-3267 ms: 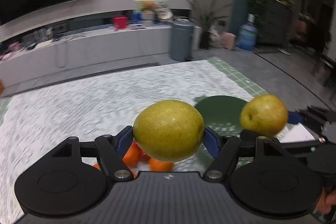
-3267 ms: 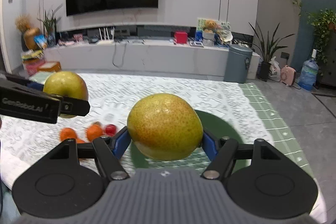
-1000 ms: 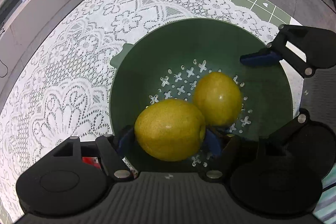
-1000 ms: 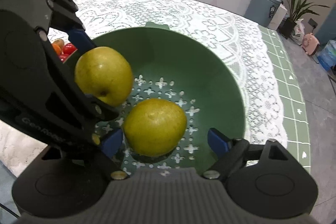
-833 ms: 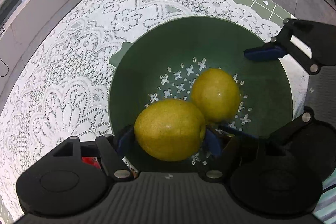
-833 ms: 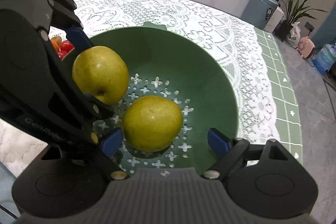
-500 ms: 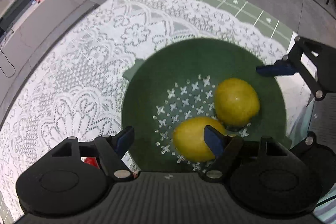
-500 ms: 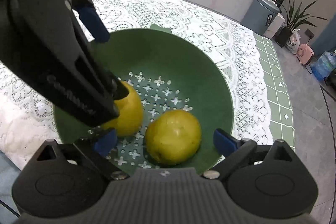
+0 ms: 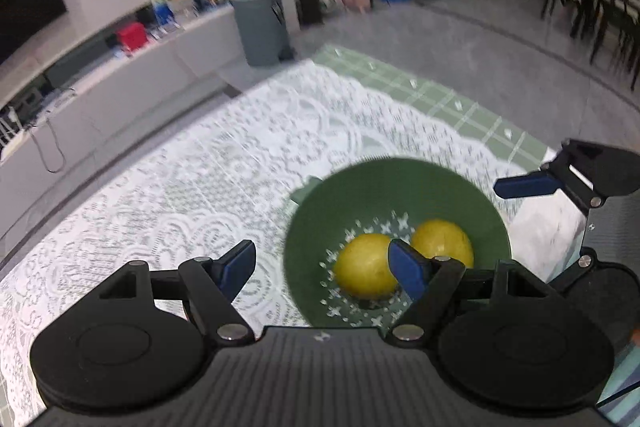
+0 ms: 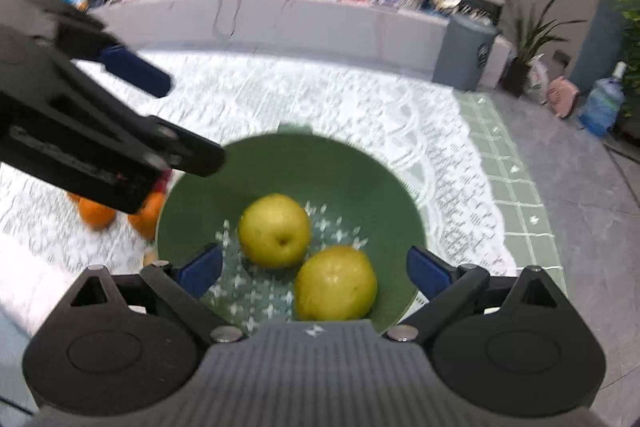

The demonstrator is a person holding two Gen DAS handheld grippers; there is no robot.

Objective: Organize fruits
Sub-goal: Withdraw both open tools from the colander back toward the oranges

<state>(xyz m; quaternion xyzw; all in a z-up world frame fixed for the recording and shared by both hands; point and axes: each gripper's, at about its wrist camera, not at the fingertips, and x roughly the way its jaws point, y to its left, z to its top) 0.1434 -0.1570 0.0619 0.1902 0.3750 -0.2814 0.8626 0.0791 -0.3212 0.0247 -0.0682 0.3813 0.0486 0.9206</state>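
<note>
Two yellow-green pears lie side by side in a green perforated bowl (image 9: 400,183) on the lace tablecloth; one pear (image 9: 366,265) is left of the other (image 9: 444,243) in the left wrist view. In the right wrist view the bowl (image 10: 384,187) holds one pear (image 10: 274,231) behind and the other (image 10: 336,283) nearer. My left gripper (image 9: 326,265) is open and empty, above the bowl's left rim. My right gripper (image 10: 314,269) is open and empty, above the bowl's near side.
Oranges (image 10: 96,213) and a red fruit lie on the cloth left of the bowl, partly hidden by the left gripper's body (image 10: 80,131). A grey bin (image 9: 260,23) and a low white counter stand beyond the table's far edge.
Both grippers have let go of their pears, which now rest in the bowl. Both grippers have risen and tilted up away from the bowl, jaws open.
</note>
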